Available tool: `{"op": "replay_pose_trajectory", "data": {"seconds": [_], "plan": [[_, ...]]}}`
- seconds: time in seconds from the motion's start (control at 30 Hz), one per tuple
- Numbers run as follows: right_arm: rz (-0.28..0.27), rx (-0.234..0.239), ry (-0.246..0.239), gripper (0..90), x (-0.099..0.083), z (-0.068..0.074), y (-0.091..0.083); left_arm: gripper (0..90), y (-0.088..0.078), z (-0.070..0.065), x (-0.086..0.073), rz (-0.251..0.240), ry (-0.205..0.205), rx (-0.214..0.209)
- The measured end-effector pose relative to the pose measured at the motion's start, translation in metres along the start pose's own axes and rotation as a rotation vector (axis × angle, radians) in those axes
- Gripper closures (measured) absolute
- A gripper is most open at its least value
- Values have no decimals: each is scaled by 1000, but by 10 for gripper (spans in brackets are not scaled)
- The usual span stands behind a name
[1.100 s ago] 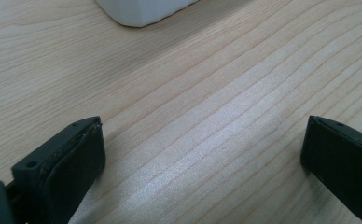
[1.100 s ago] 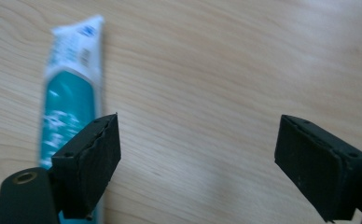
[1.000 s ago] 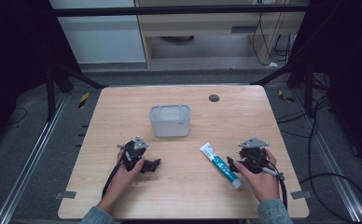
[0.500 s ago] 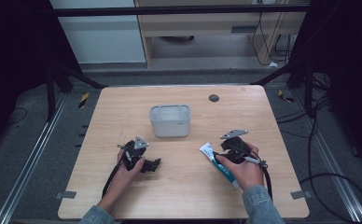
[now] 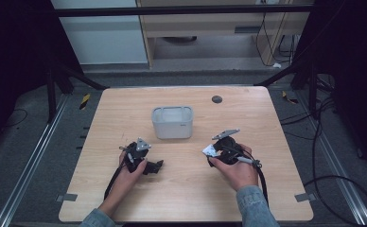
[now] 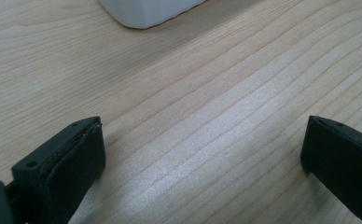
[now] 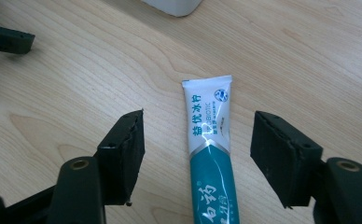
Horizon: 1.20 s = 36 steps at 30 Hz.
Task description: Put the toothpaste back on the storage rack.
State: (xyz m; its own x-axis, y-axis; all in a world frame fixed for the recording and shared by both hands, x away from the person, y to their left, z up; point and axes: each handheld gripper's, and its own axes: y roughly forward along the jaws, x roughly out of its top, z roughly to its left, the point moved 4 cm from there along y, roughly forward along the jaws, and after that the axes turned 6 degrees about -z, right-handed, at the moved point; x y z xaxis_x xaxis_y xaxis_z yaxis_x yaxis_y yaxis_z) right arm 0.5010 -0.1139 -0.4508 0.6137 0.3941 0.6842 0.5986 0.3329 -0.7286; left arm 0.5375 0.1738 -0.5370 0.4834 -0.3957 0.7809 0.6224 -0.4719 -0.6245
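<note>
A white and teal toothpaste tube [image 7: 210, 154] lies flat on the wooden table [image 5: 266, 189], its crimped white end [image 5: 208, 150] pointing toward a white container [image 5: 172, 122]. My right gripper [image 7: 200, 122] is open and straddles the tube, one jaw on each side, neither touching it. In the high view the right gripper [image 5: 215, 153] covers most of the tube. Left of the table's middle, my left gripper [image 5: 154, 166] rests in the person's hand. It is open [image 6: 202, 128] with bare wood between its jaws, and a corner of the container [image 6: 146, 9] lies ahead.
A small dark round disc [image 5: 216, 99] sits near the table's far edge. The left gripper's jaw [image 7: 6, 37] shows at the upper left of the right gripper view. Metal rails and cables run along the floor on both sides.
My right gripper has moved left and forward over the toothpaste tube and now straddles it. The left gripper has stayed put.
</note>
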Motion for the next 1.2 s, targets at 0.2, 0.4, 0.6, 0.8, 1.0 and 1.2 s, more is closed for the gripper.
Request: {"op": "replay_pose_trajectory", "data": {"seconds": [0.2,0.4,0.6,0.8,1.0,1.2], "plan": [[15,7,-9,360,0,-1,2,0,1,1,1,0,-2,1],[34,26,-17,400,3,0,13,0,1,1,1,0,-1,2],[48,30,-27,416,6,3,15,0,1,1,1,0,-1,1],[75,42,-37,418,11,5,17,0,1,1,1,0,-1,1],[104,36,-36,420,11,4,22,0,1,1,1,0,0,0],[140,25,-34,437,6,0,28,0,1,1,1,0,0,0]]}}
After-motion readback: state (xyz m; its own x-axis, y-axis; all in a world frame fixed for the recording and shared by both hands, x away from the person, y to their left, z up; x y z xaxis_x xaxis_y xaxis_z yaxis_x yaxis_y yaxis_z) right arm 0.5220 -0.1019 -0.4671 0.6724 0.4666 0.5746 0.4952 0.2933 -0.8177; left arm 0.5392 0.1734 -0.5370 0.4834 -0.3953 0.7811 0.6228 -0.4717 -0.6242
